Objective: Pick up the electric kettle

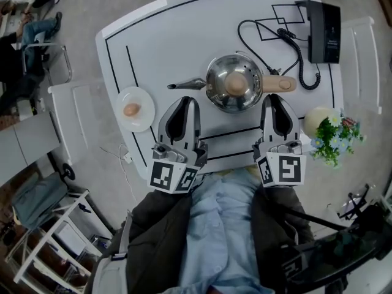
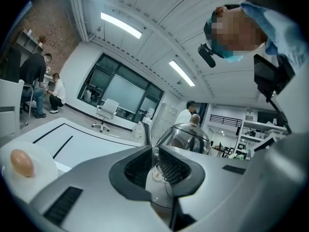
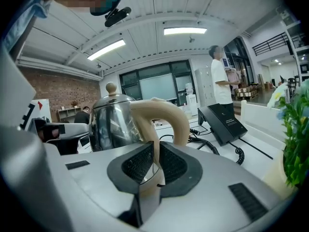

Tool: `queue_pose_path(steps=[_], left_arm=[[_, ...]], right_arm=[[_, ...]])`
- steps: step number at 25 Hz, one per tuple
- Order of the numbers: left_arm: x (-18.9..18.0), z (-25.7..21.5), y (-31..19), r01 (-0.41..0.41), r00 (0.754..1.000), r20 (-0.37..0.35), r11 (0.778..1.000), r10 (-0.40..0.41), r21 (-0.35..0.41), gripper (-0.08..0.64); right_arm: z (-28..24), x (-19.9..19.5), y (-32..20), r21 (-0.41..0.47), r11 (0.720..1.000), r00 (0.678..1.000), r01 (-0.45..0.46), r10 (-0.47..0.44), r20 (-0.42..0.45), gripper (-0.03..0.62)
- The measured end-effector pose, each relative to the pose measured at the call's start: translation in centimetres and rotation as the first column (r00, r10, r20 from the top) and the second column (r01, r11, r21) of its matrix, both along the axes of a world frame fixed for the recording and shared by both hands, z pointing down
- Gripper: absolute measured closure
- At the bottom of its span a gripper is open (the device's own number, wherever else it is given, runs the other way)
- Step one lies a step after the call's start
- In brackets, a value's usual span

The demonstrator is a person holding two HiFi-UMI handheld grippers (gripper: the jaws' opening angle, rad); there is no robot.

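Our left tool [image 1: 184, 101] and right tool [image 1: 274, 98] hang over the near side of the white table [image 1: 153, 35] in the head view; the steel electric kettle [image 1: 234, 83] stands just beyond their tips, an egg [image 1: 131, 109] on a plate [image 1: 142, 97] to its left

From the left gripper view, we see the left tool [image 2: 155, 151] pressed together on nothing, the electric kettle [image 2: 189, 138] behind it

From the right gripper view, the right tool [image 3: 155, 148] is likewise pressed together and empty, with the kettle's cream handle [image 3: 166, 114] just beyond it

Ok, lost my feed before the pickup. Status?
Left hand-held gripper shut, empty. Right hand-held gripper shut, empty. Electric kettle upright on table, untouched, handle rightward. Nothing between; cord beyond handle.
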State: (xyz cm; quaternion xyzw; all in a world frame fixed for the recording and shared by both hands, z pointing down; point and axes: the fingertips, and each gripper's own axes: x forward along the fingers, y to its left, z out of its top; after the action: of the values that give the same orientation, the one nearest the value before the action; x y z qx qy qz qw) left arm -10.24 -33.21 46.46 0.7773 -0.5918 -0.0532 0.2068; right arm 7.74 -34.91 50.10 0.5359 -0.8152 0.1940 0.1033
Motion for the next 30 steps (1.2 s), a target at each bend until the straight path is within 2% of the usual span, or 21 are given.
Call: queue_pose_path(steps=[2, 3, 4, 8, 21, 30], left_arm=[[-0.3, 0.1, -0.1, 0.013, 1.000, -0.015, 1.000, -0.013, -0.001, 0.485], [-0.4, 0.2, -0.2, 0.019, 0.999, -0.027, 1.000, -0.019, 0.000, 0.440], [-0.6, 0.2, -0.3, 0.024, 0.999, -0.040, 1.000, -0.024, 0.003, 0.394], [-1.0, 0.1, -0.7, 0.039, 0.996, -0.081, 0.999, -0.037, 0.015, 0.313], [-1.9, 0.0, -3.4, 0.094, 0.992, -0.091, 0.995, -0.090, 0.037, 0.311], [-2.2, -0.1, -5.8, 0.123, 0.990, -0.076, 0.991, -0.118, 0.055, 0.313]], right_arm=[[0.2, 0.3, -0.2, -0.003, 1.000, 1.000, -0.014, 0.014, 0.000, 0.537], [0.3, 0.4, -0.2, -0.006, 1.000, 1.000, -0.022, 0.022, 0.000, 0.471], [0.4, 0.7, -0.3, -0.008, 0.999, 1.000, -0.031, 0.031, -0.002, 0.436], [0.6, 1.5, -0.7, -0.005, 0.998, 0.998, -0.063, 0.063, -0.016, 0.390], [0.4, 3.0, -3.6, 0.024, 0.994, 0.994, -0.106, 0.107, -0.031, 0.388], [0.2, 2.9, -6.2, 0.051, 0.995, 0.996, -0.091, 0.092, -0.023, 0.388]])
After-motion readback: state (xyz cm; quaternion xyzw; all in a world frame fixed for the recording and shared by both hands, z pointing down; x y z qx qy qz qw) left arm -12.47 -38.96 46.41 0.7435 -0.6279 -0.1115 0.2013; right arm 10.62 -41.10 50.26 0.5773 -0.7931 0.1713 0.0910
